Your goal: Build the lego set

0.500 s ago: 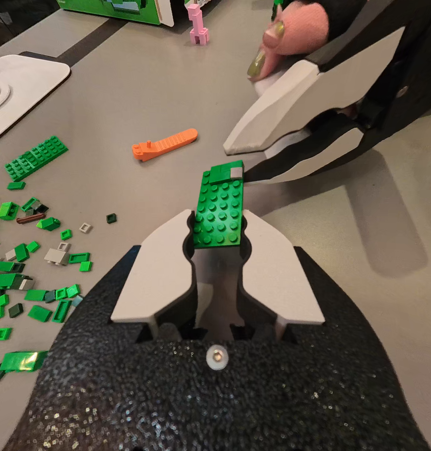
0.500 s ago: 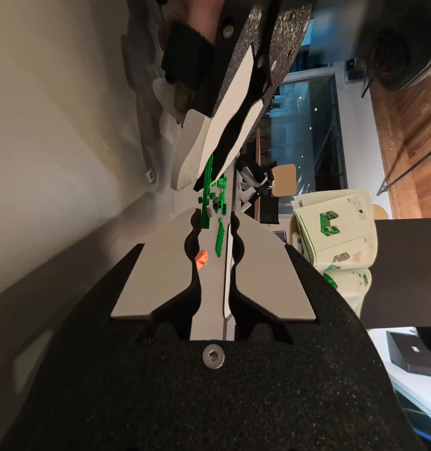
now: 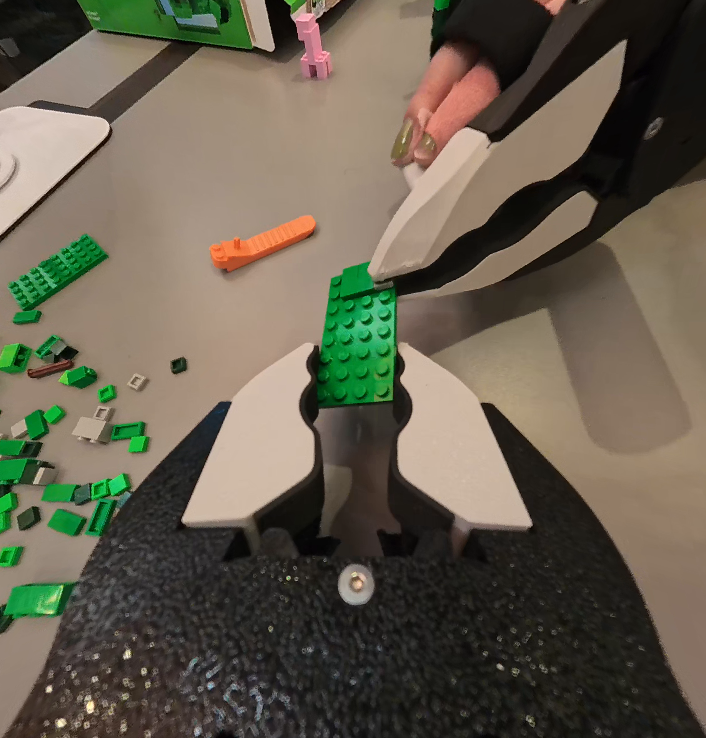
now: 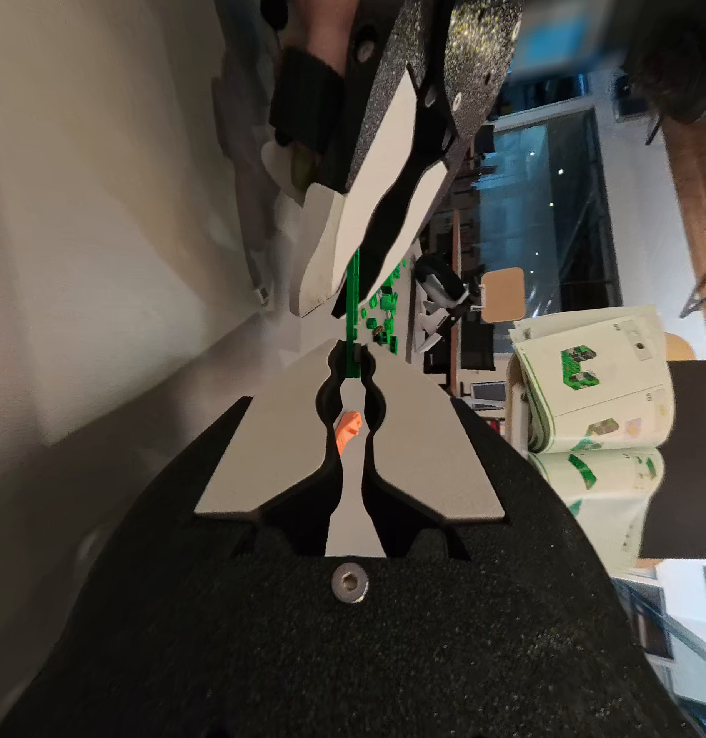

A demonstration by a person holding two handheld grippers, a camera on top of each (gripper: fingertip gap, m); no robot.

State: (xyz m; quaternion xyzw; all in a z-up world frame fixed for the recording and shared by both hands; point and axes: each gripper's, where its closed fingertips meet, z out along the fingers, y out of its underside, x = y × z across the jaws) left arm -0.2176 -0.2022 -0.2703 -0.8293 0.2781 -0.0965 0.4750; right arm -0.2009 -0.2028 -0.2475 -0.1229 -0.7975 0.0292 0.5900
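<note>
Item: green plate [image 3: 359,351], at centre of the left wrist view, pinched by its long edges in the left tongs [image 3: 357,373] and lifted off the surface [image 3: 223,167]. Right tongs [image 3: 387,281], entering from 2 o'clock, pinch the plate's far end at a small grey tile [image 3: 384,285] beside flat green tiles [image 3: 355,281].

Step, judged: pressing the tile home. Next: firm squeeze, then release.

Loose pieces [image 3: 43,459] at 9 o'clock; orange separator [image 3: 263,247] at 11 o'clock.

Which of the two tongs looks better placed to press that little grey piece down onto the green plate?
The right tongs, probably. Their tips already pinch the far corner of the green plate over the grey piece. The left tongs are busy gripping the plate's near end, steadying it.
</note>
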